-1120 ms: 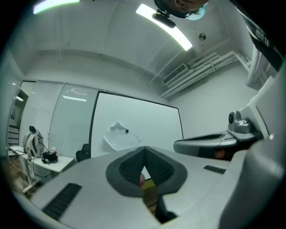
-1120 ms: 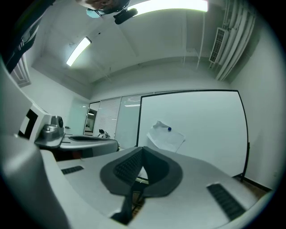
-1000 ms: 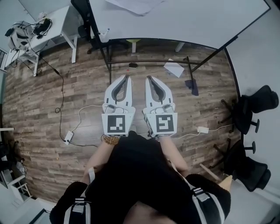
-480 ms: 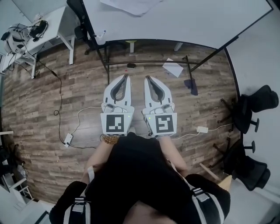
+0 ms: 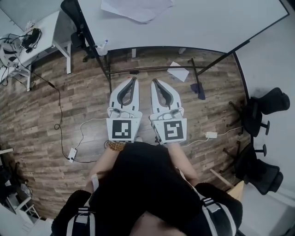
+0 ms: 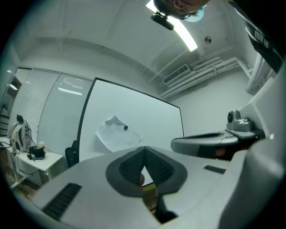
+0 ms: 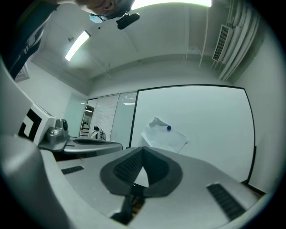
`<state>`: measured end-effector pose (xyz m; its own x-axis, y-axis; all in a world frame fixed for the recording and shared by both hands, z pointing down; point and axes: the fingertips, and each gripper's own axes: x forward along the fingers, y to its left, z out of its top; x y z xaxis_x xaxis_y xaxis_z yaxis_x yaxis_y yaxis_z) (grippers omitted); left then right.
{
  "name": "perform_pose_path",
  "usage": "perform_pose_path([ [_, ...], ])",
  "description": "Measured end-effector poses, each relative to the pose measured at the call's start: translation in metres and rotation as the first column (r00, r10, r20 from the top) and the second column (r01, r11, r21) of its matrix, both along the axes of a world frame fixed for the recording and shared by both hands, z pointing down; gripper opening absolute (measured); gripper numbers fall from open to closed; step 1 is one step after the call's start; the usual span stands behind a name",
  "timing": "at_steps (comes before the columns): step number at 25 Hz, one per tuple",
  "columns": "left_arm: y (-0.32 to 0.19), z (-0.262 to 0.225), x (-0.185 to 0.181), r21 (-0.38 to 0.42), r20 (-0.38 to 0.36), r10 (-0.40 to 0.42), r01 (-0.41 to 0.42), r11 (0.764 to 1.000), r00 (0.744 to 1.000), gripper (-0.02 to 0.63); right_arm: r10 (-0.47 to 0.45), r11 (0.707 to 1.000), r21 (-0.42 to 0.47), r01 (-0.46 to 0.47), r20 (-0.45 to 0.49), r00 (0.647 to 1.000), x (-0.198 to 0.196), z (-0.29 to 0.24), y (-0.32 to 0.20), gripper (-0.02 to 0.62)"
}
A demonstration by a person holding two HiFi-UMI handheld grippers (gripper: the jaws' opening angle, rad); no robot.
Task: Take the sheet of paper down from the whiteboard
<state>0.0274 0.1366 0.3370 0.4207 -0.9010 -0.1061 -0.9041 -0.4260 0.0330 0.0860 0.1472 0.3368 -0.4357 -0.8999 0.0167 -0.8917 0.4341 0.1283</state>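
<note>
Hanging on the whiteboard [image 5: 216,18], the sheet of paper [image 5: 136,8] is pinned. The left gripper [image 5: 133,79] and right gripper [image 5: 153,80] are held closed, empty.

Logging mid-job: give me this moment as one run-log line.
left tool: shut, empty | right tool: shut, empty | paper: up on whiteboard under blue magnet | contact: none, both tools short of board
</note>
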Motion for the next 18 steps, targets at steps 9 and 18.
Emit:
perform_pose_path([
  [9, -0.051, 0.003, -0.030, 0.009, -0.001, 0.033, -0.033, 0.999, 0.999, 0.011, 0.019, 1.000, 0.002, -0.019, -0.044, 0.999, -0.030, -0.002, -0.050, -0.002],
  [18, -0.092, 0.009, -0.067, 0.006, -0.021, 0.067, -0.067, 0.998, 0.998, 0.009, 0.038, 0.999, 0.020, -0.036, -0.075, 0.996, -0.064, -0.001, -0.093, -0.002],
])
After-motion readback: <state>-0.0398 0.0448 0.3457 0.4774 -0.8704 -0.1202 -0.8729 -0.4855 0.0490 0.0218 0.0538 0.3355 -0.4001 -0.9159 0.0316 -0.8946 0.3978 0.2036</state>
